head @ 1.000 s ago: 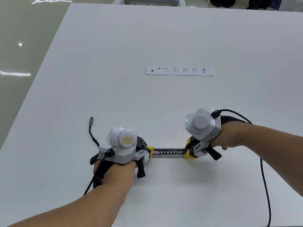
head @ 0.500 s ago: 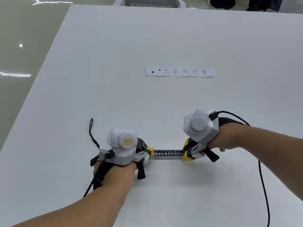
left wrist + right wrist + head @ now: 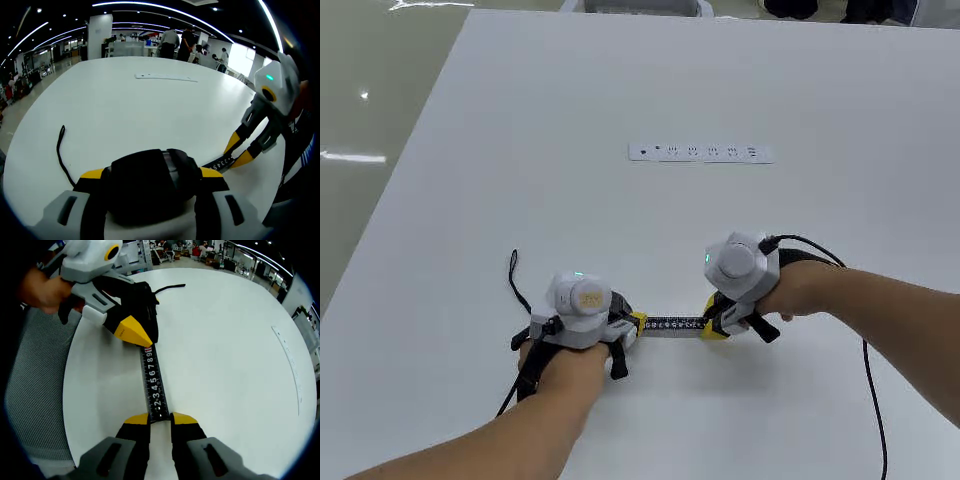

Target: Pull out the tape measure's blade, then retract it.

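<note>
Tape measure case (image 3: 150, 190), left gripper view: black, clamped between yellow jaws of left gripper (image 3: 152, 173), resting on white table (image 3: 125, 110). Right gripper view: right gripper (image 3: 160, 417) jaws pinched on blade (image 3: 152, 375) end. Head view: short blade stretched between both grippers.

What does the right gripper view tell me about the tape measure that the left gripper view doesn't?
Right gripper view: the printed numbers on the blade read clearly, and the right hand-held gripper is shut on its end. Left gripper view: the black case sits close up, clamped in the left hand-held gripper, and a green light glows on the right one. Both: the blade running between the two, the white table, the power strip.
</note>
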A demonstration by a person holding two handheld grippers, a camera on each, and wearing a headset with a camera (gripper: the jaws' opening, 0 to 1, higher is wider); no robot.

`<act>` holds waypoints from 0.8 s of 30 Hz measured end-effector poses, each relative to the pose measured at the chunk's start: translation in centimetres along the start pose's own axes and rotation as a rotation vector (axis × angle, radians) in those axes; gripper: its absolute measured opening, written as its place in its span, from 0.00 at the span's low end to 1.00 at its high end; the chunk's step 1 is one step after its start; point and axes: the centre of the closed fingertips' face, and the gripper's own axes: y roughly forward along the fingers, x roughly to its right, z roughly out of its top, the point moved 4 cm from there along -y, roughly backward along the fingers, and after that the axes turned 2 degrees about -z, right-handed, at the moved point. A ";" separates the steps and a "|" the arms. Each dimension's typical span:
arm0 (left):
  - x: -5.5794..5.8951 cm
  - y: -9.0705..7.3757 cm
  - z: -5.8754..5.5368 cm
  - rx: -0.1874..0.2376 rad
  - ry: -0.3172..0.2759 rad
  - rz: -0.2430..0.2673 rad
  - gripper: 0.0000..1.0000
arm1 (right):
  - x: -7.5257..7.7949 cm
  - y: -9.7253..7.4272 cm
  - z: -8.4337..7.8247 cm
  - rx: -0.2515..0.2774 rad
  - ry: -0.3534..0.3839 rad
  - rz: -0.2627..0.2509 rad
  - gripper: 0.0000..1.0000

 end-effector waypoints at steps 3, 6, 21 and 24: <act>0.0 0.0 0.0 0.001 0.001 0.001 0.69 | 0.1 0.1 0.1 0.002 -0.001 0.003 0.15; 0.0 0.1 0.0 0.002 0.001 0.000 0.69 | 0.1 0.2 0.3 0.006 0.001 0.003 0.15; 0.0 -0.1 0.0 0.004 0.002 -0.001 0.69 | -0.2 0.3 0.9 0.015 -0.005 0.004 0.15; 0.0 -0.1 0.0 0.004 0.001 -0.001 0.69 | -0.2 0.4 1.0 0.015 -0.005 0.005 0.15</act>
